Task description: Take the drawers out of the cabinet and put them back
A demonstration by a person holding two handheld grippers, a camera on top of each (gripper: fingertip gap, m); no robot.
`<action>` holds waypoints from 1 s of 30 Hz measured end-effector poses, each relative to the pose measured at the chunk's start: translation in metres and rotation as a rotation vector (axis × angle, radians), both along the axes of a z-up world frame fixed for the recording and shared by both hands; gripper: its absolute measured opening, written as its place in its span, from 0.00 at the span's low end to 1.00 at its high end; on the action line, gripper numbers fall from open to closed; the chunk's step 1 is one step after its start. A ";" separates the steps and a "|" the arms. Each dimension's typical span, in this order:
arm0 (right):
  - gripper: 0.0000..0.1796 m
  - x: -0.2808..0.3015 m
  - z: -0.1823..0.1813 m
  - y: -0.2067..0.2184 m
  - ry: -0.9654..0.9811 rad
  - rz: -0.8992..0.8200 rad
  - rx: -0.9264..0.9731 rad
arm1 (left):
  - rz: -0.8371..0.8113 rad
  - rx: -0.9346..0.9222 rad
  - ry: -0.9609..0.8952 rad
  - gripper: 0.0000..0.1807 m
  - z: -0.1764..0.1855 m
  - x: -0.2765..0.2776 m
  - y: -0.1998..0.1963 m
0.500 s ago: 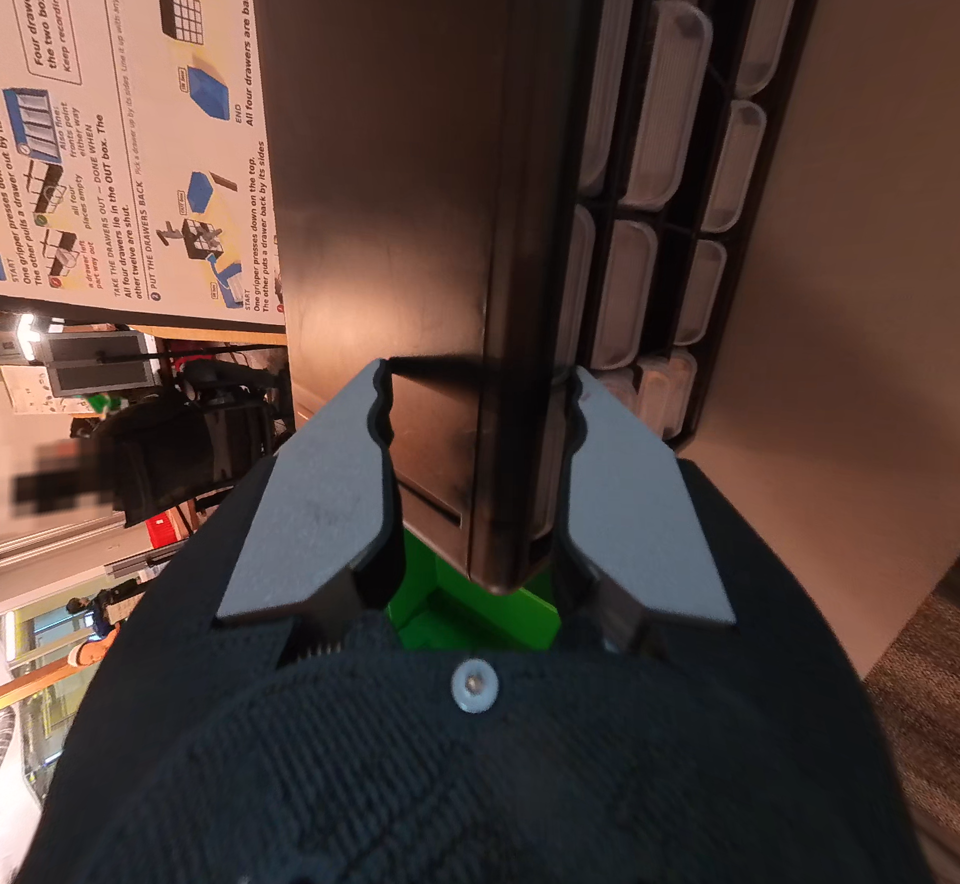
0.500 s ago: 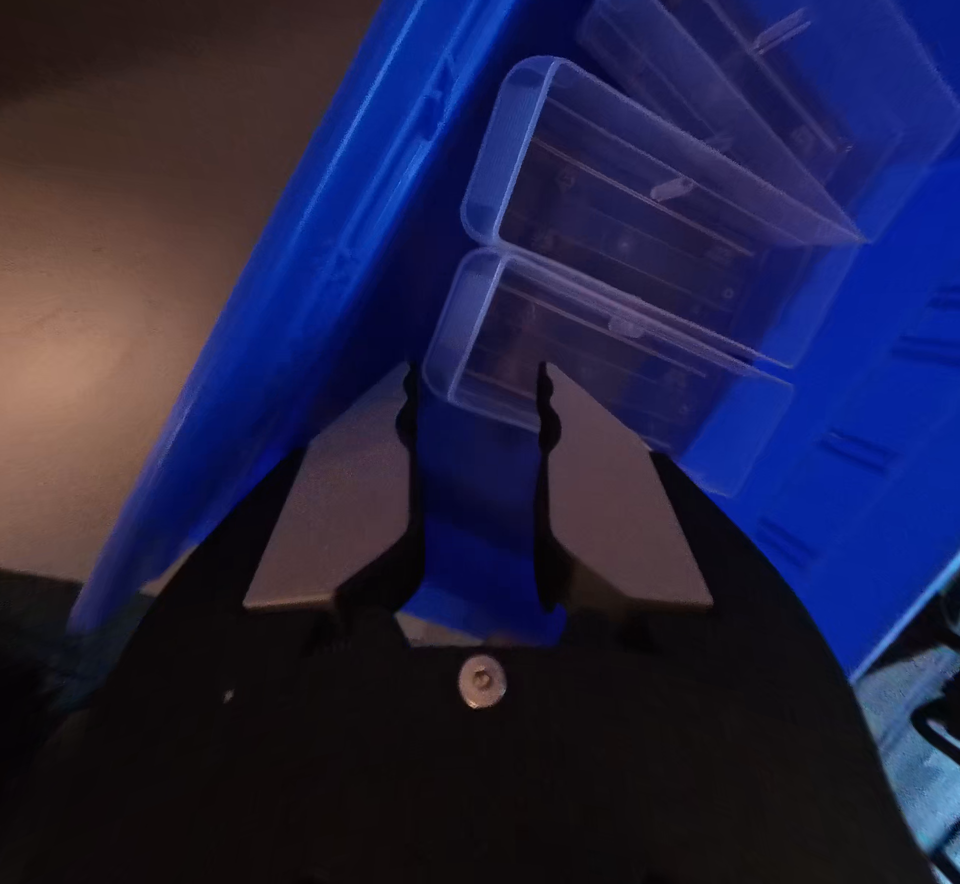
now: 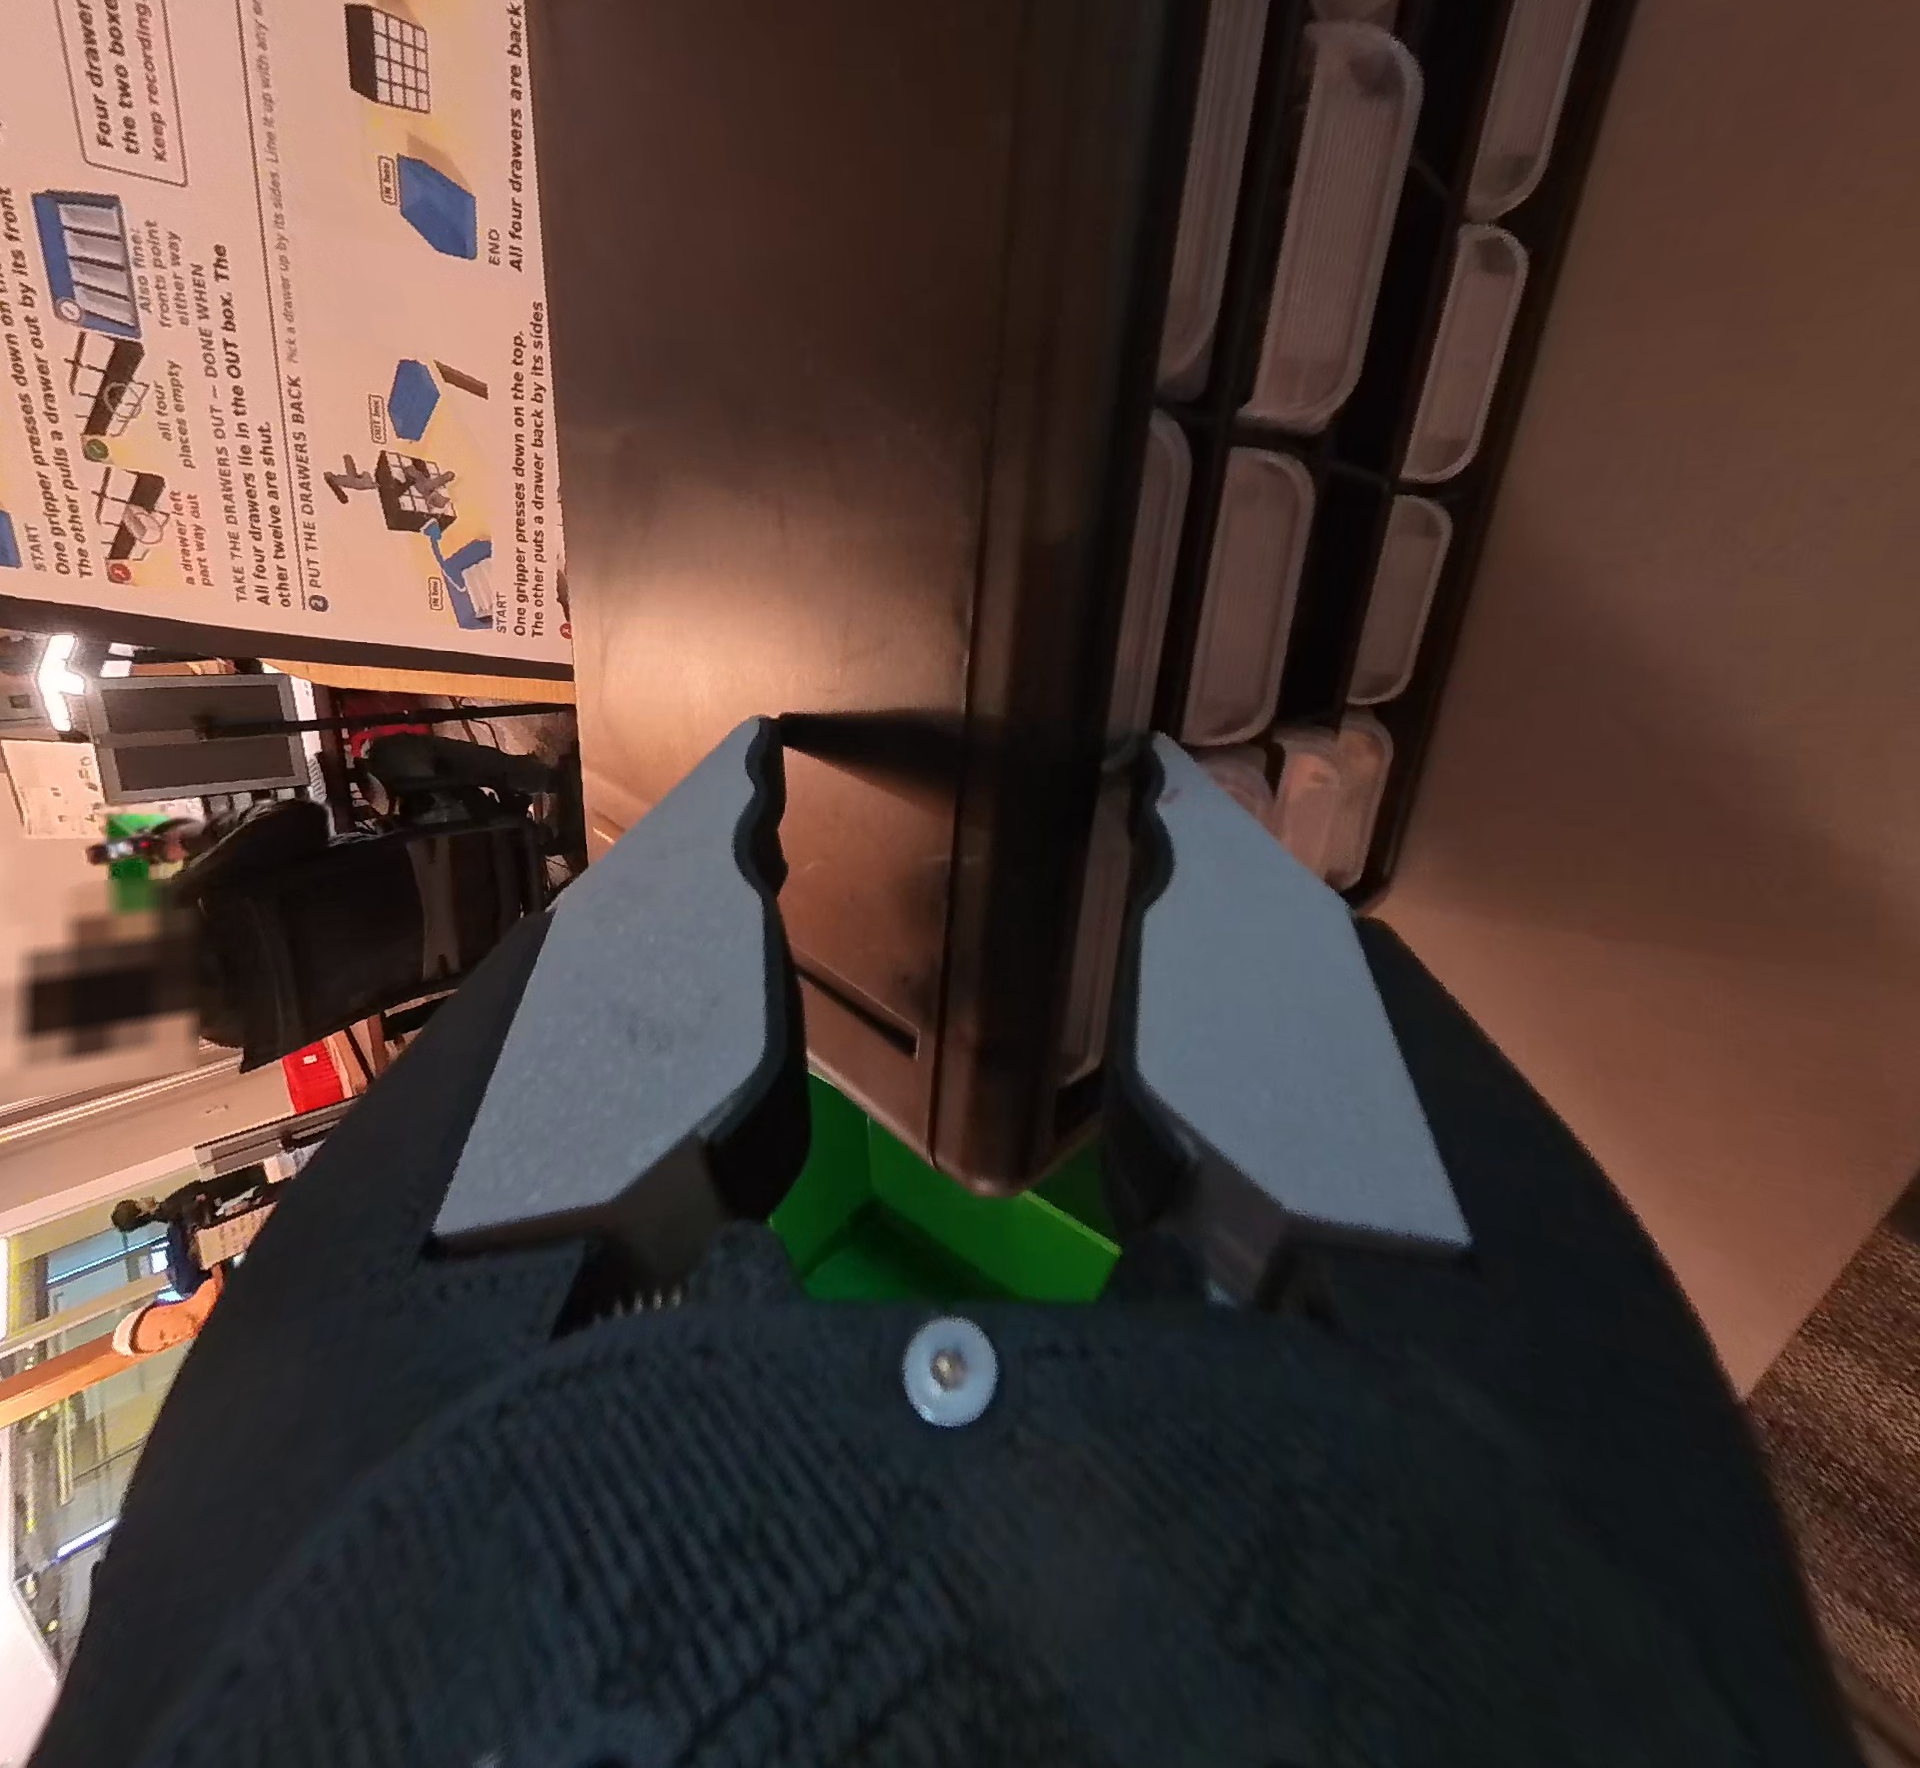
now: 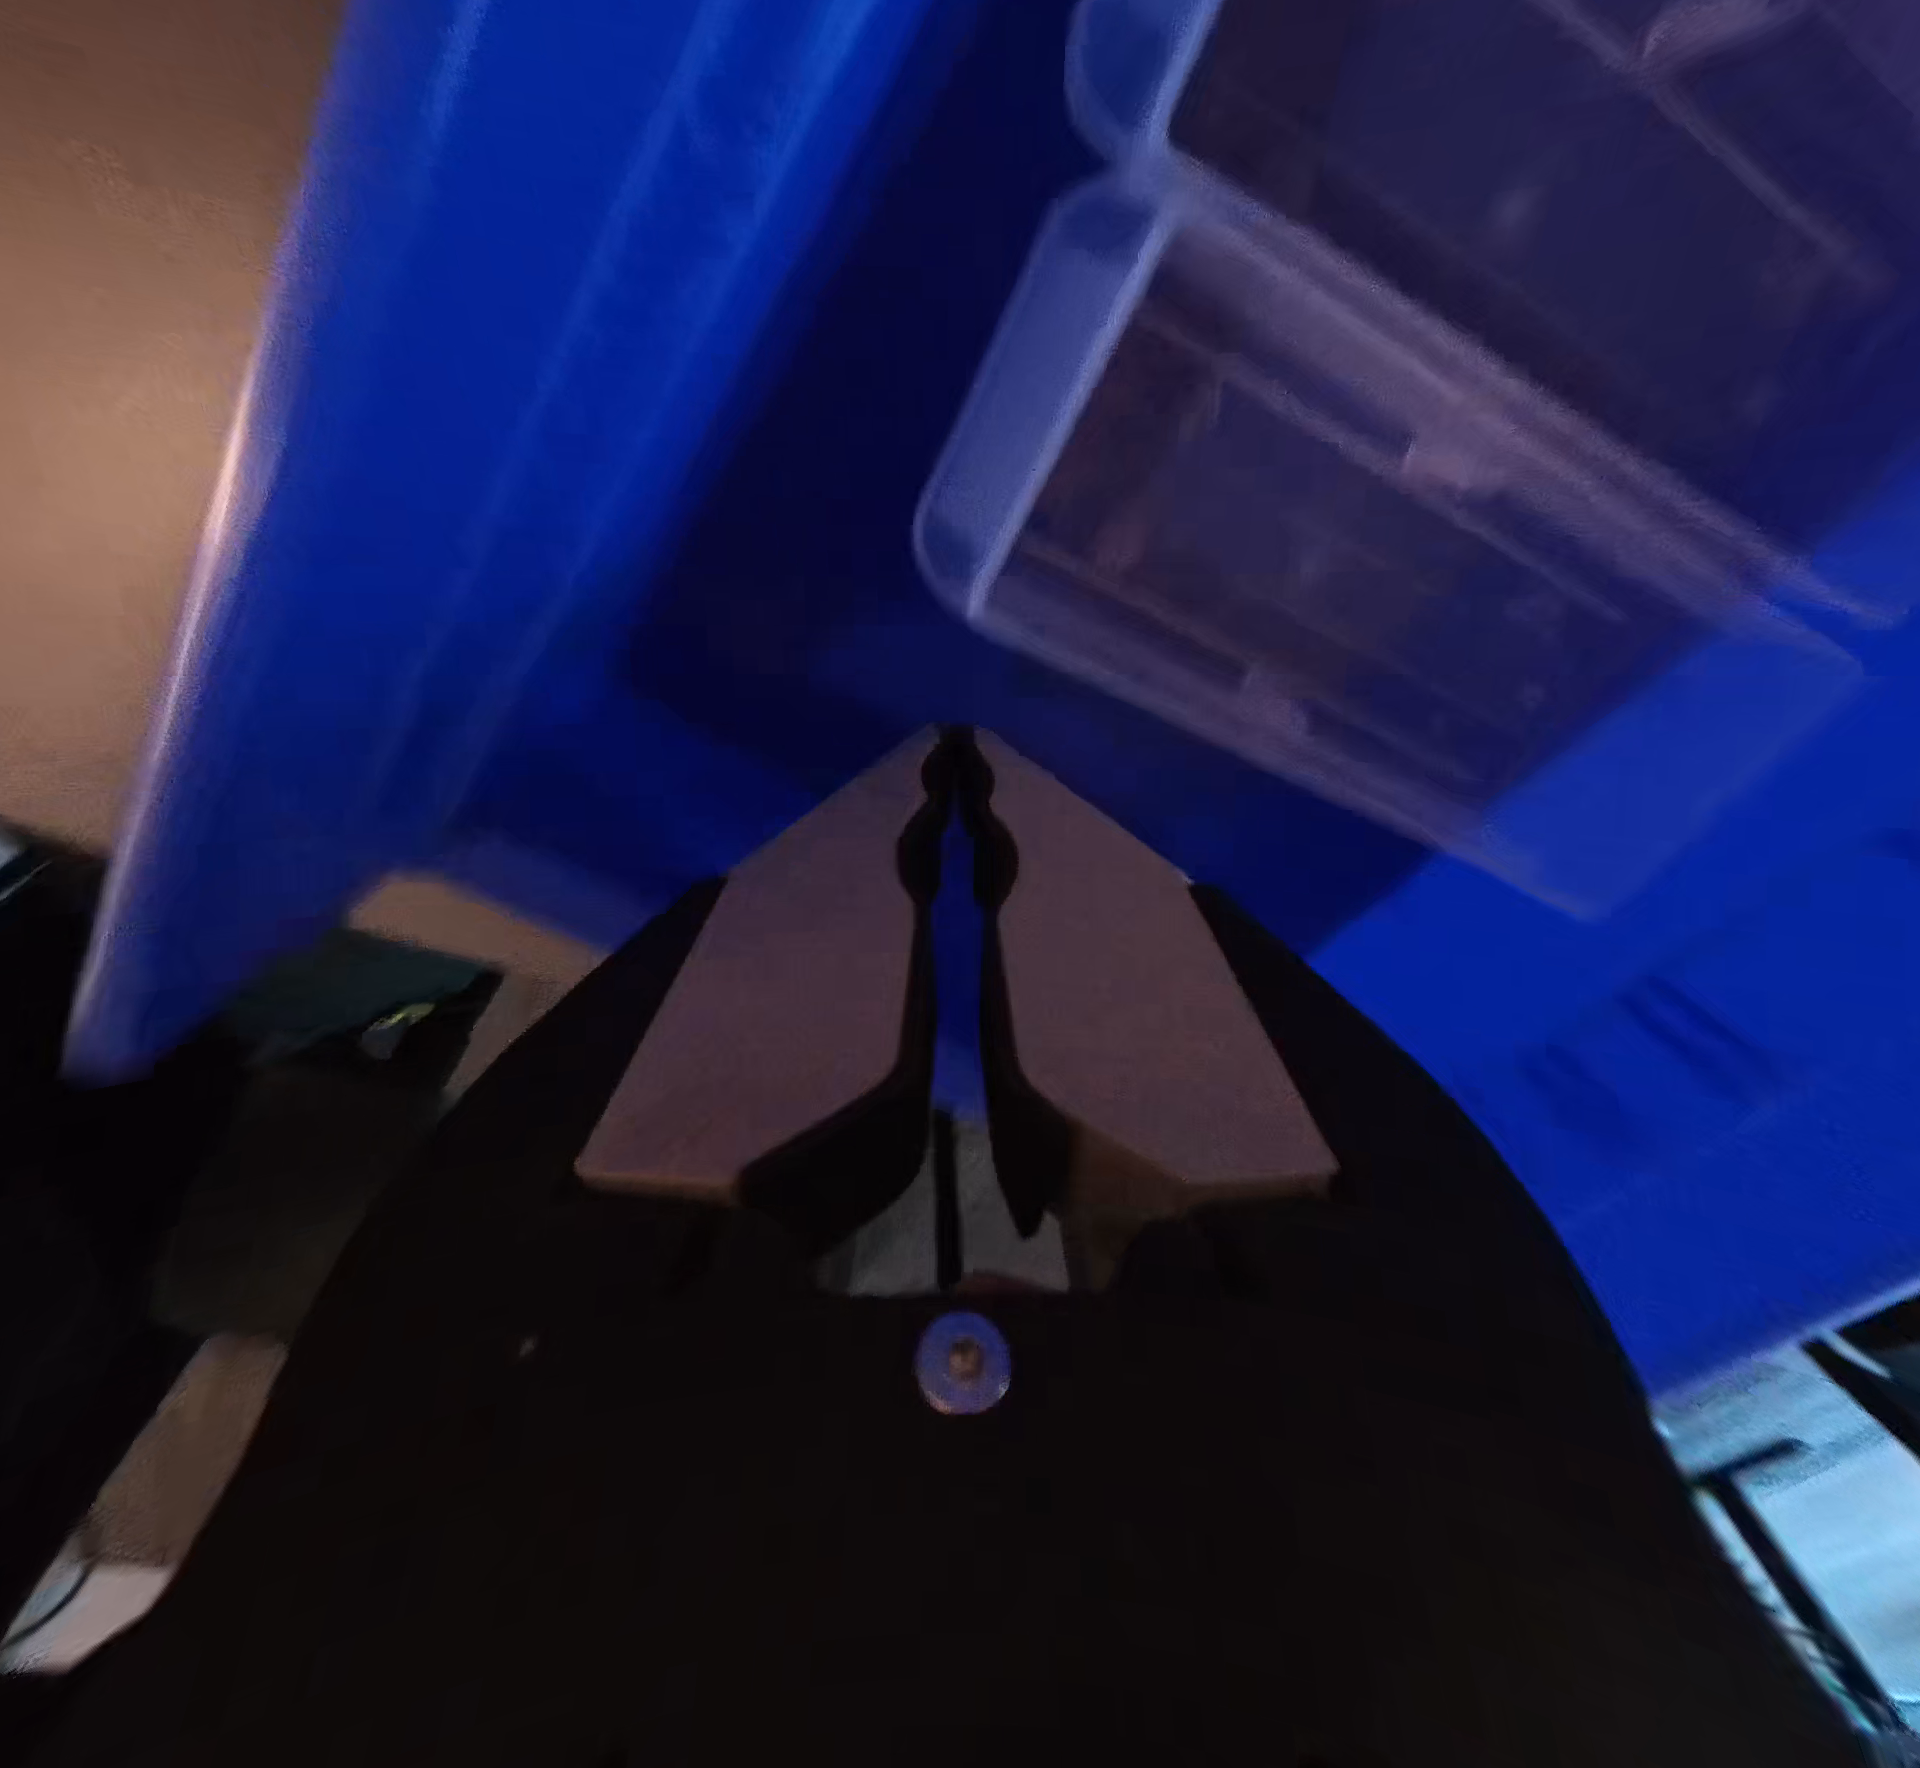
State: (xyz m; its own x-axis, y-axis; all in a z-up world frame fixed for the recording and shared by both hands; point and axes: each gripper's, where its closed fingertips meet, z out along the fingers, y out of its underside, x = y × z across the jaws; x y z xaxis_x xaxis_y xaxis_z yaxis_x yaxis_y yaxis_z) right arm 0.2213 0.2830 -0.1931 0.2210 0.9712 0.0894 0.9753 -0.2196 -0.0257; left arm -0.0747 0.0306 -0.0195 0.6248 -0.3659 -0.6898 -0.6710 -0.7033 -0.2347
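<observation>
while right gripper [image 4: 951, 762] sits closed and empty, left gripper [image 3: 951, 773] agape astride black cabinet [image 3: 790, 368]: clear plastic drawers [image 4: 1351, 555] in blue bin [image 4: 582, 316], likely light, stiff, slick, best pinched by sidewalls.

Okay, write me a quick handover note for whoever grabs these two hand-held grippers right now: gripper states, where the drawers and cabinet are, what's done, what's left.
Left hand-held gripper: open, straddling the front edge of the black cabinet, seemingly steadying it.
Right hand-held gripper: shut, holding nothing, over the blue box.
Drawers: at least two clear drawers lie in the blue box; the view is blurred and cropped, so more cannot be ruled out. Other drawers sit in the cabinet.
Done: some drawers are out and boxed.
Left: cannot tell from here which phase this is; check the cabinet's empty slots, then return the boxed drawers.
</observation>
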 end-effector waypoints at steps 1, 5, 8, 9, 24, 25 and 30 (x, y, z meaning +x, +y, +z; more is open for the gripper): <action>0.00 -0.008 -0.003 0.012 -0.001 0.007 0.073 | 0.000 -0.001 0.001 0.36 0.000 0.000 0.000; 0.00 -0.038 0.006 0.031 0.074 0.109 0.264 | 0.003 -0.020 0.009 0.36 0.000 0.000 0.000; 0.00 -0.020 0.003 0.023 0.004 0.123 0.206 | 0.011 -0.034 0.020 0.36 0.000 0.000 0.000; 0.00 -0.014 0.001 0.020 -0.014 0.109 0.170 | 0.012 -0.037 0.022 0.36 0.000 -0.001 0.001; 0.12 -0.080 0.104 -0.114 0.721 0.156 0.099 | 0.005 -0.005 0.009 0.36 0.000 -0.001 0.002; 0.13 -0.092 0.107 -0.149 0.783 0.246 0.044 | 0.002 0.002 0.005 0.36 0.000 -0.001 0.002; 0.06 -0.139 0.089 -0.251 0.913 0.537 0.149 | -0.001 0.021 0.000 0.36 0.000 0.000 0.003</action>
State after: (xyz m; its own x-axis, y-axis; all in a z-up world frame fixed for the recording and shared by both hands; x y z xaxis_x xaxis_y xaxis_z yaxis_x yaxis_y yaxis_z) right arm 0.0822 0.0320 -0.1043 -0.1892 0.9541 0.2321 0.5417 0.2986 -0.7858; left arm -0.0751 0.0331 -0.0197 0.6246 -0.3522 -0.6971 -0.6718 -0.6974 -0.2496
